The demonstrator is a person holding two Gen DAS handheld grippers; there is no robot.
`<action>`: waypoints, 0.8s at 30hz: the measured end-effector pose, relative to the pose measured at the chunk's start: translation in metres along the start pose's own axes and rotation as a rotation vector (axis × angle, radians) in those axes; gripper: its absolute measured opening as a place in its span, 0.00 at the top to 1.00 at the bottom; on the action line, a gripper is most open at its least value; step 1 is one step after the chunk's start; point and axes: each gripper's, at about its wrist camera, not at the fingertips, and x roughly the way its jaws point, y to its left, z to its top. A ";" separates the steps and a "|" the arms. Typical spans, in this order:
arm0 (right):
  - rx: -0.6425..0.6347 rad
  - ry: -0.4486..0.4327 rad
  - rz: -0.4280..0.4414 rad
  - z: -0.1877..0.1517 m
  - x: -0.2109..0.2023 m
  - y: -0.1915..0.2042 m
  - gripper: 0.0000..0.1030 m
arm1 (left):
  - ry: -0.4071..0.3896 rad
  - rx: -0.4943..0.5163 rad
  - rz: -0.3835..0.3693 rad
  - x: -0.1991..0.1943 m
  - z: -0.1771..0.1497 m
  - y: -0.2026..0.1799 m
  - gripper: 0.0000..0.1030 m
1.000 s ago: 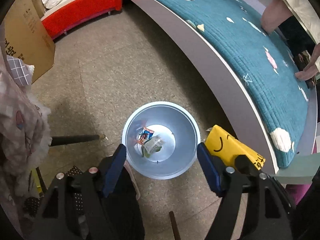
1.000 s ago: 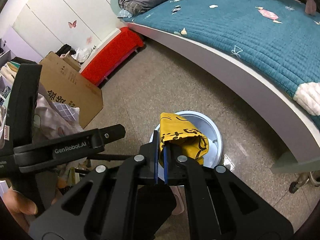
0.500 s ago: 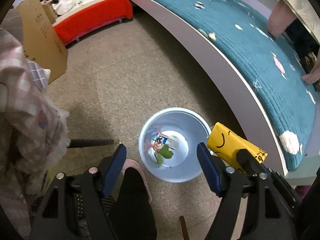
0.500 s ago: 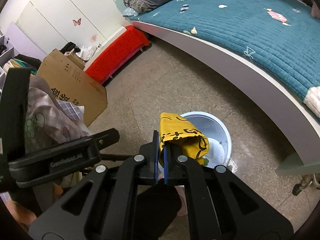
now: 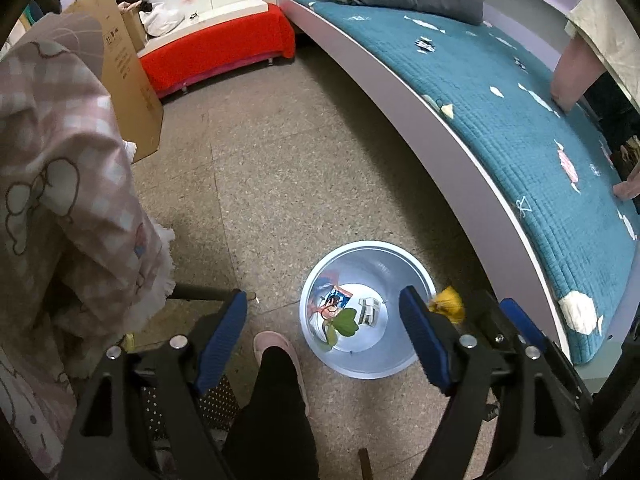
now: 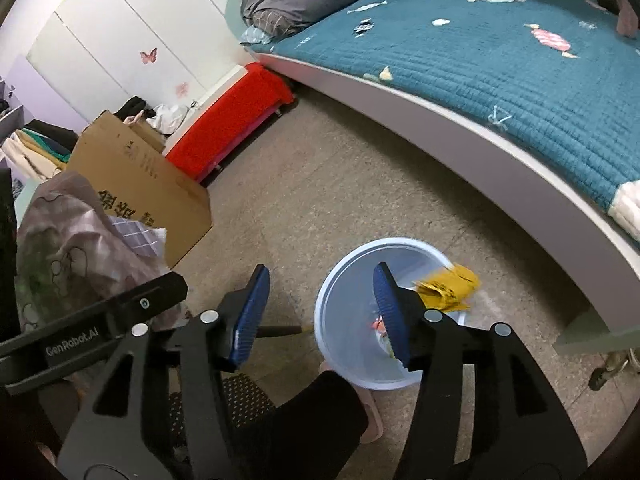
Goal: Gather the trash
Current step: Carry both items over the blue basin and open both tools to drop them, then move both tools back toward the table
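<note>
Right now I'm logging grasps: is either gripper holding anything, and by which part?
Nothing is held. The right gripper is open, and the yellow wrapper is loose, blurred, at the bin rim. The left gripper is open and empty.

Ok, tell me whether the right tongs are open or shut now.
Open. The right tongs show a wide gap between their blue pads, gripping nothing; the yellow wrapper, blurred, is at the bin rim.

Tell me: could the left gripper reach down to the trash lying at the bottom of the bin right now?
Probably yes. The left gripper is open and empty above the bin, whose mouth is uncovered, with the leaf and wrappers in plain view. The yellow wrapper near the rim sits off to the side.
</note>
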 end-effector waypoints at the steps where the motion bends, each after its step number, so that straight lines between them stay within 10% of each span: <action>1: -0.002 0.000 0.001 0.000 -0.001 0.000 0.46 | -0.001 -0.002 -0.001 -0.002 -0.001 0.001 0.25; 17: -0.058 -0.097 0.019 0.003 -0.096 0.024 0.45 | -0.097 0.008 -0.094 -0.081 -0.016 -0.011 0.25; 24: -0.144 -0.189 0.099 0.005 -0.162 0.064 0.38 | -0.266 0.052 -0.104 -0.170 -0.027 0.002 0.25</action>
